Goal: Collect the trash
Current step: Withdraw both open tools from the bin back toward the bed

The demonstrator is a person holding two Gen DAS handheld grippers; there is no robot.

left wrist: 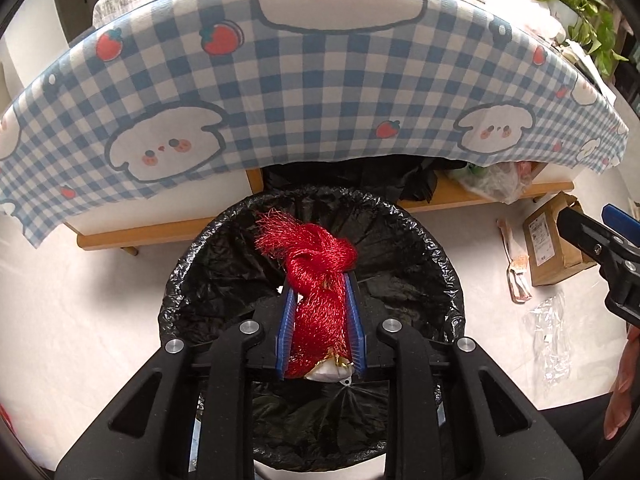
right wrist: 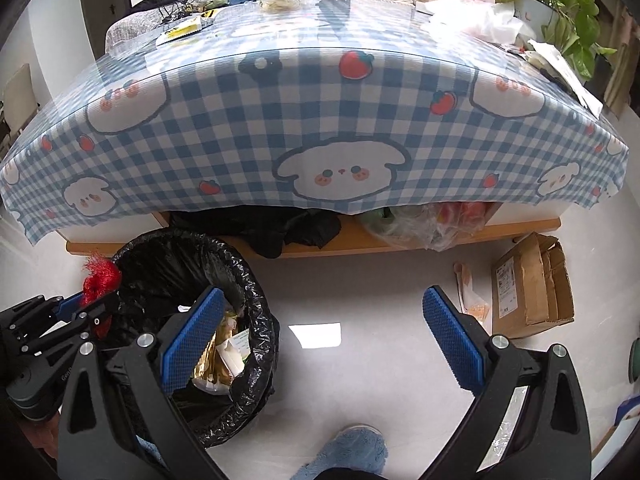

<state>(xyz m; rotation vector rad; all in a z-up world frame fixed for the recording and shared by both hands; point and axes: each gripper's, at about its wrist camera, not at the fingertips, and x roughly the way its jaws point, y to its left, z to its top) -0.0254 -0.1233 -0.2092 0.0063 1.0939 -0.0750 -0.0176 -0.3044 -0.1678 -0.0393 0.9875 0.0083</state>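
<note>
A red mesh net bag (left wrist: pixel 316 320), knotted at the top with a small white scrap at its lower end, sits between the blue pads of my left gripper (left wrist: pixel 320 285), which presses on it from both sides. It hangs directly over the black-lined trash bin (left wrist: pixel 452 280). From the right wrist view, the same red mesh (right wrist: pixel 100 278) and left gripper (right wrist: pixel 90 306) are above the bin's (right wrist: pixel 256 304) left rim; wrappers lie inside. My right gripper (right wrist: pixel 323 298) stands wide open and empty over bare floor, to the right of the bin.
A low table with a blue checked cloth (right wrist: pixel 320 120) stands behind the bin, with bags on its lower shelf (right wrist: pixel 420 224). On the floor to the right lie an open cardboard box (right wrist: pixel 528 284), a small wrapper (right wrist: pixel 472 296) and clear plastic film (left wrist: pixel 552 332). A blue slipper (right wrist: pixel 352 448) is at the bottom.
</note>
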